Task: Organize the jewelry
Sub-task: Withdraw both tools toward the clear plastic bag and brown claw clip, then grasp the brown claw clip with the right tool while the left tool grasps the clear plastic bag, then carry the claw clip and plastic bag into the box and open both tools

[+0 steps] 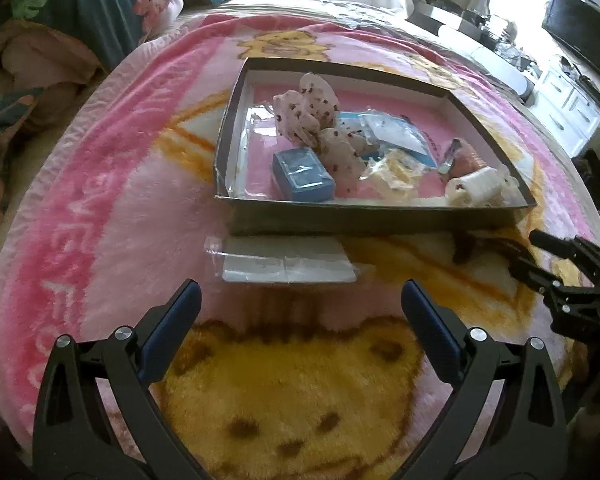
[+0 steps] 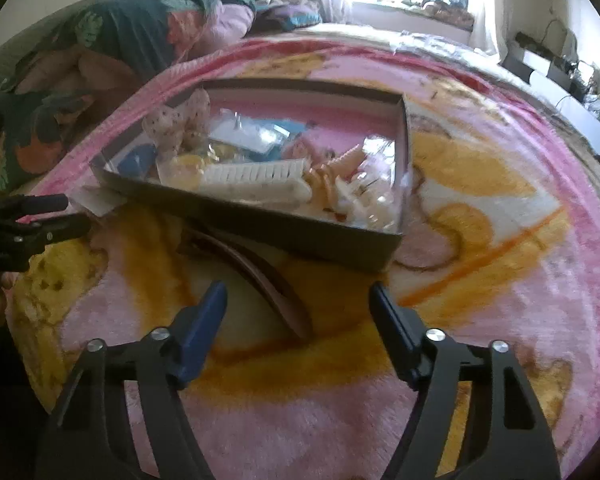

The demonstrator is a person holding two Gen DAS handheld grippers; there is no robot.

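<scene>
Shallow dark box (image 1: 364, 220) on the pink bear blanket (image 1: 100, 208), holding a blue case (image 1: 302, 176), spotted cloth pouch (image 1: 312, 112), clear packets, white comb (image 2: 256, 176) and hair clips. Clear packet (image 1: 288, 264) lies just outside the box's near wall; brown hairband (image 2: 260, 276) beside its near edge. Left gripper (image 1: 300, 304) and right gripper (image 2: 298, 304): jaws wide apart, holding nothing. Open blanket lies right of the box.

The right wrist view is smeared with motion blur, so the small pieces heaped in the box (image 2: 260, 220) run together and cannot be told apart. The brown curved thing (image 2: 260, 276) has its far end tucked under the box wall. In the left wrist view the right gripper (image 1: 540, 256) is cut off by the picture's edge.
</scene>
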